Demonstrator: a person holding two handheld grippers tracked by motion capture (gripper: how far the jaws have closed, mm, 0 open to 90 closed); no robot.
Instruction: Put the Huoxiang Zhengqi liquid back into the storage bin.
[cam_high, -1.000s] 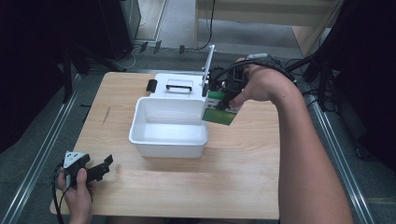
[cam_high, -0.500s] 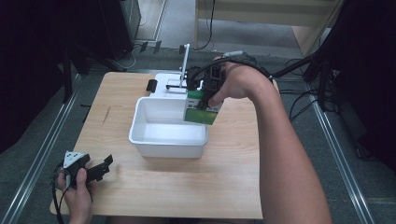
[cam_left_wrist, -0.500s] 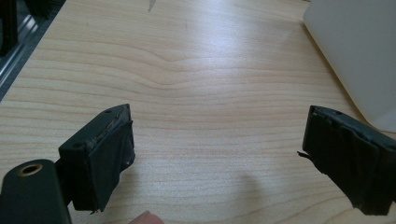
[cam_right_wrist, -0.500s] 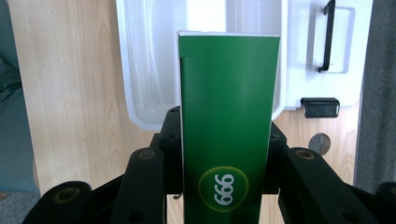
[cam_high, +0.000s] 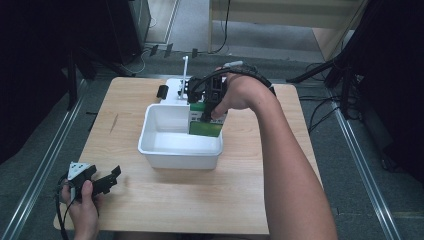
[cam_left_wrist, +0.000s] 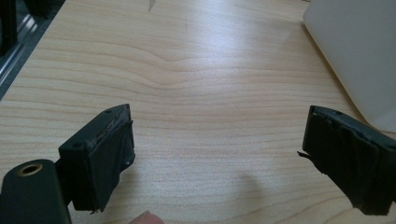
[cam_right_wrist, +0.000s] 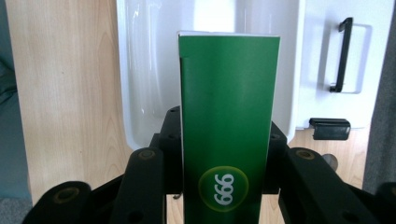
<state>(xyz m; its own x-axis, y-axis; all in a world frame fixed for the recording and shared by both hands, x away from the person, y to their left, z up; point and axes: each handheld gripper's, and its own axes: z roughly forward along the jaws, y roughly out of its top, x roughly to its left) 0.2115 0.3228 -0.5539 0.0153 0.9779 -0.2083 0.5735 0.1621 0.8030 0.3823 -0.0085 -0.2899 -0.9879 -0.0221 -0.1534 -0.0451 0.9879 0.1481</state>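
A green box marked "999" is clamped between the jaws of my right gripper. In the high view the green box hangs over the right side of the white tub, its lower end inside the rim. The right gripper view looks down past the box into the white tub. My left gripper rests open at the table's front left corner, held by a hand. Its two jaws stand wide apart over bare wood in the left gripper view, left gripper, with nothing between them.
A white lid with a black handle lies behind the tub, and a small black latch sits by it. A thin white post rises at the table's back edge. The tub's corner shows to the left gripper's right.
My right gripper has carried the green box leftward from beside the tub's right wall to above and into the tub. The left gripper has stayed put.
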